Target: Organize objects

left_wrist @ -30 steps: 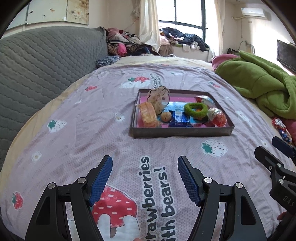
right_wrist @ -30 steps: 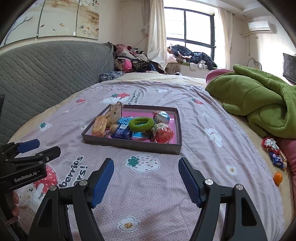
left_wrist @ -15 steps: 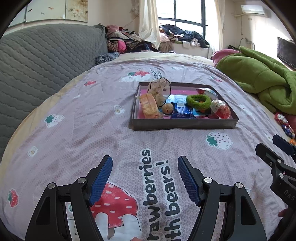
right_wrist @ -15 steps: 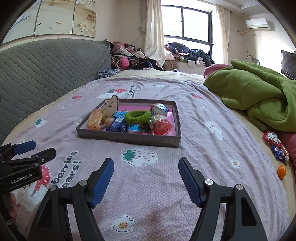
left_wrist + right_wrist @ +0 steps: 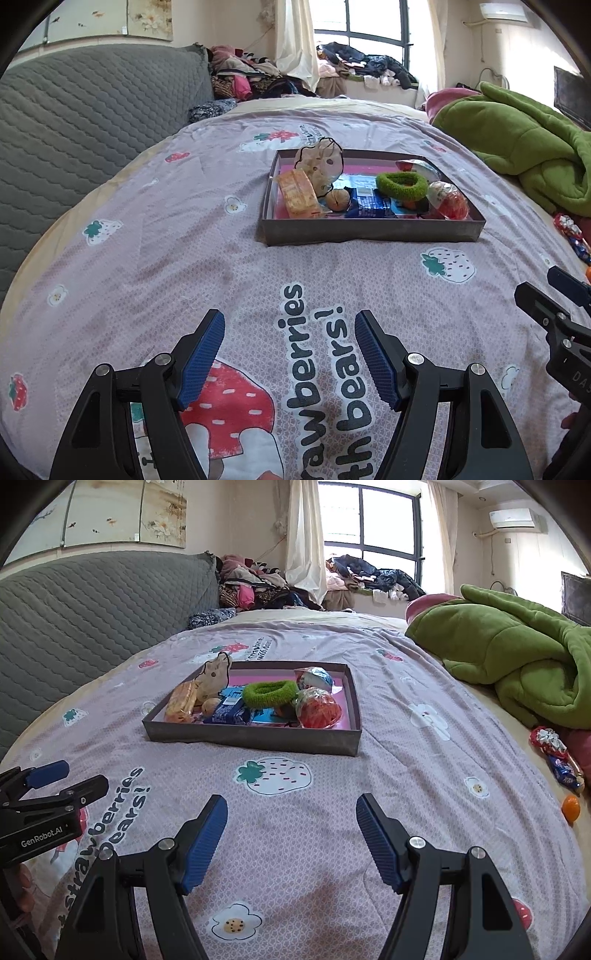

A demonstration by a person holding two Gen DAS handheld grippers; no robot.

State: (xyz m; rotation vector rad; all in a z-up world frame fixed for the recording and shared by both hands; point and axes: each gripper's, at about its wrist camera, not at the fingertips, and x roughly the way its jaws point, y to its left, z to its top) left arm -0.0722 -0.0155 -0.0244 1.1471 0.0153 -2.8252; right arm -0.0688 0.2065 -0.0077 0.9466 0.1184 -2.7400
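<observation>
**Both grippers wide above the bed, tray ahead**

1. Left gripper (image 5: 289,354): I see its jaws standing wide with nothing between them. It hangs over the bedspread (image 5: 147,258), above the printed words "strawberries with bears!" and a red mushroom print.

2. Right gripper (image 5: 291,836): I see its jaws wide too, and nothing is held. Below it lie a flower print and, a little farther on, a strawberry print. Each gripper shows at the edge of the other's view, so the two sit side by side, apart.

3. Tray (image 5: 369,232): a shallow dark box with a pink floor, resting on the bedspread beyond both grippers, well clear of the fingertips. Contents, from its left side across:
   - an orange snack pack (image 5: 297,194), lying at the left wall;
   - a tan animal-shaped bag (image 5: 320,162), upright behind the pack;
   - a small round nut (image 5: 337,199) beside the pack;
   - a blue wrapper (image 5: 367,202) in the middle;
   - a green hair tie (image 5: 400,184) resting on the blue items;
   - a red ball (image 5: 318,709) at the right front;
   - a second wrapped ball (image 5: 314,678) behind it.

4. Loose items: wrapped sweets (image 5: 554,753) and a small orange piece (image 5: 570,808) lie near the bed's right edge, well apart from the tray.

5. Far field: a green blanket (image 5: 517,664) is bunched at the right, and a grey quilted headboard (image 5: 92,609) runs along the left.
</observation>
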